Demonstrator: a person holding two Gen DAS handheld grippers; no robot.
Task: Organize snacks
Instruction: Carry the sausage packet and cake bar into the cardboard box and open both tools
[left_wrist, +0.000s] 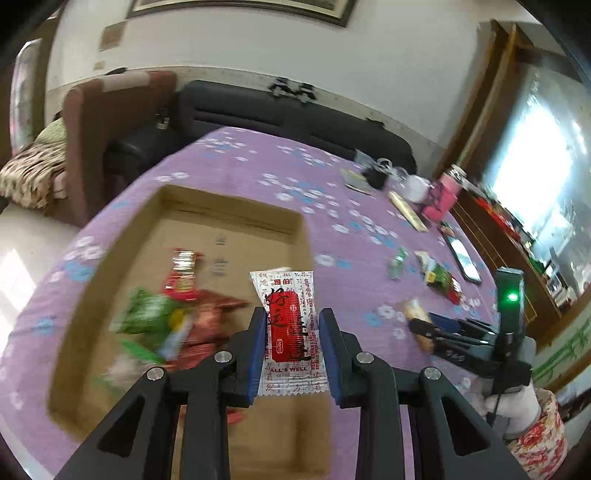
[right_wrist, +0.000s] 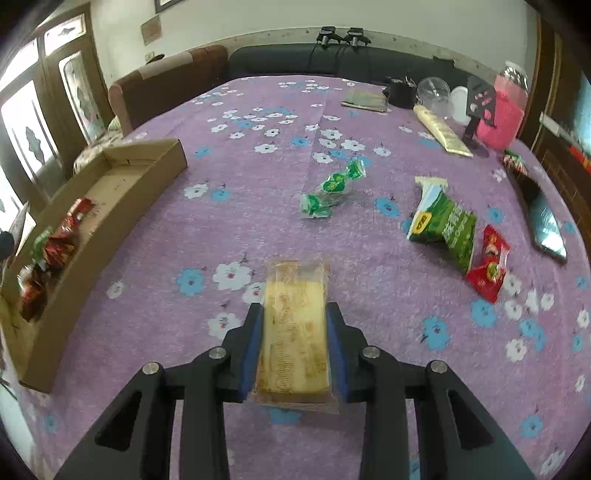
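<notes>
Roughly midway, by the look of it: the cardboard box (right_wrist: 110, 192) on the purple flowered worktop (right_wrist: 258, 177) already holds a small heap of red and green packets (left_wrist: 173, 317), too blurred and overlapped to count, while several snacks lie loose outside it. Over the box, the left tool (left_wrist: 291, 332) is clamped on one red-and-white snack packet (left_wrist: 290, 325), its pads pressing the packet's sides, so that piece seems about to go in. Off to the right of the box, the right tool (right_wrist: 295, 332) grips one clear-wrapped yellow cake slice (right_wrist: 295, 325), held low over the worktop, though whether it touches the cloth I cannot tell. Left to collect, as far as the right wrist view shows: one green twist-wrapped candy (right_wrist: 332, 188) near the middle, one green bag (right_wrist: 443, 225) further right, one red sachet (right_wrist: 487, 266) just beside that bag and apparently touching it, and one small red-and-green packet (right_wrist: 515, 162) near the far edge. That makes two snacks in hand and four loose. A phone (right_wrist: 543, 221) and other far-side clutter, including a pink jar (right_wrist: 502, 110), are probably not part of the job
</notes>
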